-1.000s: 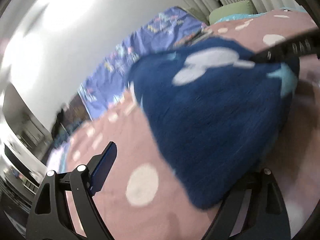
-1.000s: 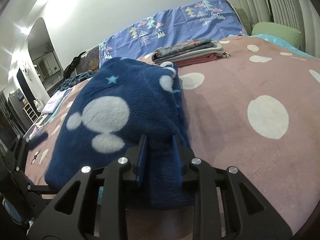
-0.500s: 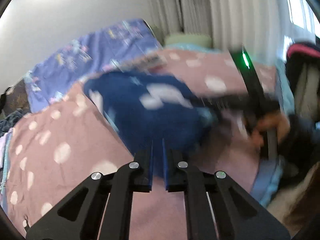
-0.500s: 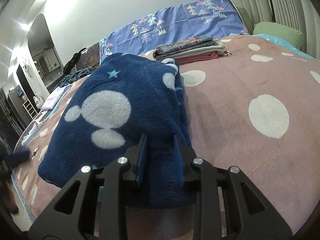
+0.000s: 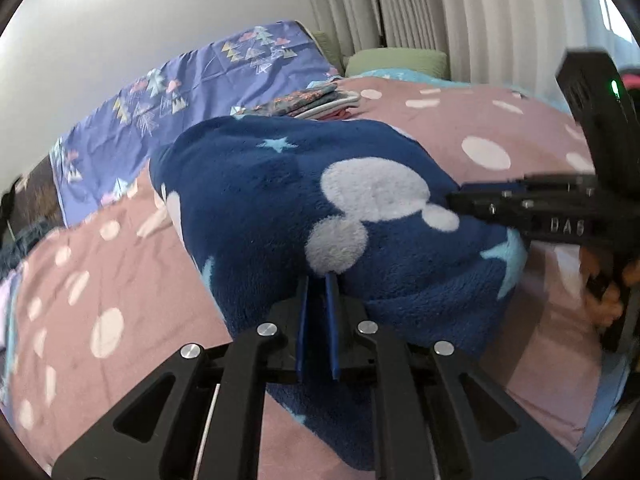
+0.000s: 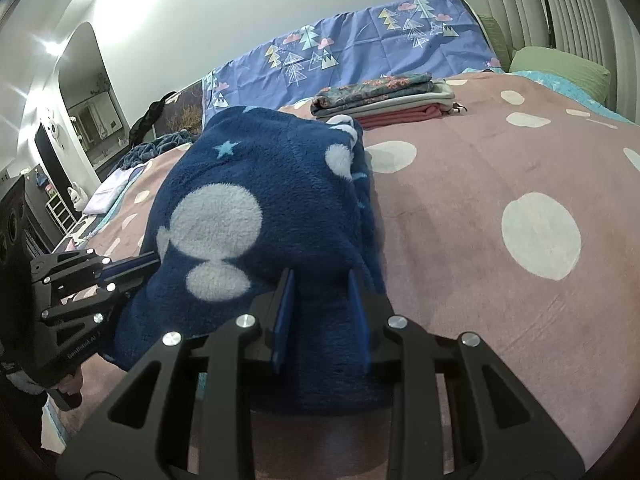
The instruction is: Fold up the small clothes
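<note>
A dark blue fleece garment [image 5: 320, 208] with white mouse-head shapes and pale stars lies on the pink dotted bedspread [image 5: 120, 280]. It also shows in the right wrist view [image 6: 260, 200]. My left gripper [image 5: 319, 280] is shut on the garment's near edge; it also shows at the garment's left edge in the right wrist view [image 6: 154, 262]. My right gripper [image 6: 320, 276] is shut on a thick fold of the garment's near corner; it shows at the right in the left wrist view [image 5: 454, 196].
A stack of folded clothes [image 6: 380, 98] sits at the far side of the bed below a blue tree-print sheet [image 6: 360, 52]. A green pillow [image 6: 560, 66] lies far right. Furniture and a mirror [image 6: 92, 120] stand to the left.
My left gripper swung round from the garment's side, closed and took hold of its near edge. My right gripper kept its hold and barely moved.
</note>
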Available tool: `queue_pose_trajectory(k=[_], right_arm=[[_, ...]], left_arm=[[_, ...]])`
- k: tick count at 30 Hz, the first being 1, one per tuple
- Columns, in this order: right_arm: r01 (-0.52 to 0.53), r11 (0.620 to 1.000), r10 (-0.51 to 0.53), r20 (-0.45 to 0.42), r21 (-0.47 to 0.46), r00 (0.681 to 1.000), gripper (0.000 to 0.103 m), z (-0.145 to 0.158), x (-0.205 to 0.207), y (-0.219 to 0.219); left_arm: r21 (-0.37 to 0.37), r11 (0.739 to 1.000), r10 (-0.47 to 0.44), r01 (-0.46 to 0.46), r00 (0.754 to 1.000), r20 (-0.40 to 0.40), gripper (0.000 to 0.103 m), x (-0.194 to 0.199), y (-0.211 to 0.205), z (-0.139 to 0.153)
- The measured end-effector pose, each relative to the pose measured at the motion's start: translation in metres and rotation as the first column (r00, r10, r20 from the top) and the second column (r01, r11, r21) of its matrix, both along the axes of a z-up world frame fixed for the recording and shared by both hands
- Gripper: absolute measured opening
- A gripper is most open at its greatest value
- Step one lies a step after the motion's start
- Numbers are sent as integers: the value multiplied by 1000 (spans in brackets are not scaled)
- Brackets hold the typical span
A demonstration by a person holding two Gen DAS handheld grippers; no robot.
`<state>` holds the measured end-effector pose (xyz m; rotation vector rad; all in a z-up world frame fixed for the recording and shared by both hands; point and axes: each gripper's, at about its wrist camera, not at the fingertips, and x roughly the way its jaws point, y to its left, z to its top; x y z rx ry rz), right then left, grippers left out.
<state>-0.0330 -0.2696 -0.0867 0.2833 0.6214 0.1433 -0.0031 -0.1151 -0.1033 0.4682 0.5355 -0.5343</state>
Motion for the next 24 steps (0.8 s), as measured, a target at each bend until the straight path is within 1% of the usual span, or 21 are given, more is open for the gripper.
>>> queue_pose_trajectory(k=[2, 3, 4, 6, 8, 9, 10, 11, 12, 13, 14, 15, 16, 18, 19, 20, 22, 23, 24], right_arm=[[-5, 999, 5, -4, -34, 1000, 24, 12, -2, 3], [-18, 999, 18, 9, -34, 1000, 22, 22, -3, 3], [-36, 999, 37, 49, -22, 998, 19, 38, -5, 3], [-50, 998, 52, 111, -23, 992, 19, 62, -4, 4], [-78, 996, 83, 156, -35, 984, 19, 79, 5, 8], [-88, 995, 94, 151, -44, 984, 19, 79, 15, 12], [-88, 994, 94, 100, -61, 991, 19, 69, 30, 16], [-83, 993, 85, 22, -80, 996, 21, 53, 46, 19], [-94, 992, 88, -72, -84, 994, 21, 30, 64, 21], [-98, 994, 95, -78, -47, 992, 21, 8, 73, 18], [-94, 995, 92, -53, -37, 994, 21, 5, 72, 17], [-92, 995, 90, -55, -35, 994, 21, 8, 69, 16], [-88, 996, 86, -61, -34, 994, 21, 13, 67, 16], [-89, 994, 85, -64, -62, 994, 22, 14, 68, 20], [-91, 993, 87, -60, -73, 994, 22, 13, 68, 21], [-94, 992, 89, -57, -79, 994, 23, 12, 68, 22], [-94, 994, 91, -54, -59, 994, 23, 11, 66, 17], [-95, 994, 92, -51, -54, 994, 23, 9, 66, 17], [-97, 994, 95, -45, -51, 994, 23, 8, 65, 17]], left_arm=[[-29, 1000, 4, -5, 1000, -30, 8, 4, 3, 1], [-43, 999, 6, -7, 999, -44, 8, 7, 5, 1], [-54, 998, 5, -8, 999, -54, 8, 6, 9, 1], [-61, 998, -1, -3, 998, -63, 8, 7, 9, 0], [-55, 998, -1, -3, 998, -63, 8, 9, 7, 0], [-58, 998, 0, -3, 998, -63, 8, 9, 8, 0], [-61, 998, -1, -3, 998, -61, 8, 9, 8, 0], [-67, 998, -2, -2, 998, -60, 9, 8, 10, 1], [-79, 997, -4, -1, 998, -62, 10, 10, 13, 2], [-101, 995, -11, 4, 997, -73, 10, 10, 17, 5], [-147, 989, -15, 2, 996, -88, 11, 12, 23, 14], [-178, 984, -15, -2, 995, -96, 12, 14, 27, 22], [-199, 980, -9, -8, 996, -86, 12, 18, 30, 31], [-227, 974, 9, -15, 1000, -27, 12, 35, 31, 52], [-238, 971, 17, -20, 1000, -11, 12, 52, 28, 61], [-244, 969, 21, -24, 1000, -13, 13, 67, 25, 65], [-233, 971, 55, -59, 998, -26, 19, 102, 16, 63], [-202, 974, 90, -98, 995, -50, 28, 127, 11, 52], [-157, 979, 117, -129, 990, -84, 41, 151, 7, 34]])
